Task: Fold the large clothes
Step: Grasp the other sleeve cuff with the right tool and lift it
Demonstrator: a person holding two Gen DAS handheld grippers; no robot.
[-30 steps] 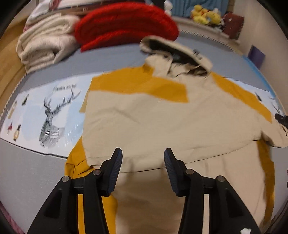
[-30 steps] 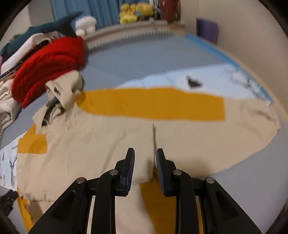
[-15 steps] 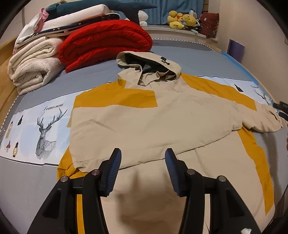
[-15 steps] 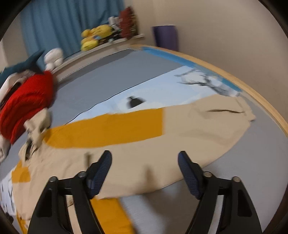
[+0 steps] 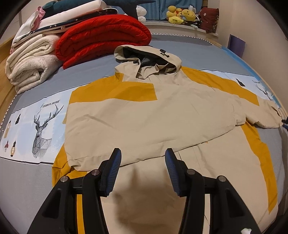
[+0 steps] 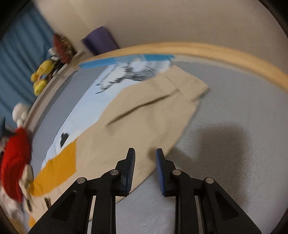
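A beige and mustard hooded jacket (image 5: 144,115) lies flat on the bed, hood (image 5: 147,59) at the far end. One sleeve is folded across its chest. My left gripper (image 5: 142,169) hovers open over the lower part of the body, with nothing between its fingers. The other sleeve (image 6: 153,115) stretches out to its cuff (image 6: 190,86) near the bed's edge. My right gripper (image 6: 145,169) hangs over that sleeve's lower edge. Its jaws are closing, a gap still shows between the pads, and no cloth is pinched. The right wrist view is blurred.
A folded red quilt (image 5: 104,39) and white blankets (image 5: 30,61) are stacked at the far left of the bed. Plush toys (image 5: 181,14) line the ledge behind. A deer-print strip (image 5: 39,126) crosses the grey sheet. The wooden bed rail (image 6: 216,52) and the wall lie just past the cuff.
My right gripper swept outward along the sleeve from the jacket's body toward the cuff, rolling as it went; its jaws spread wide and then narrowed. The left gripper shifted only slightly and stayed open.
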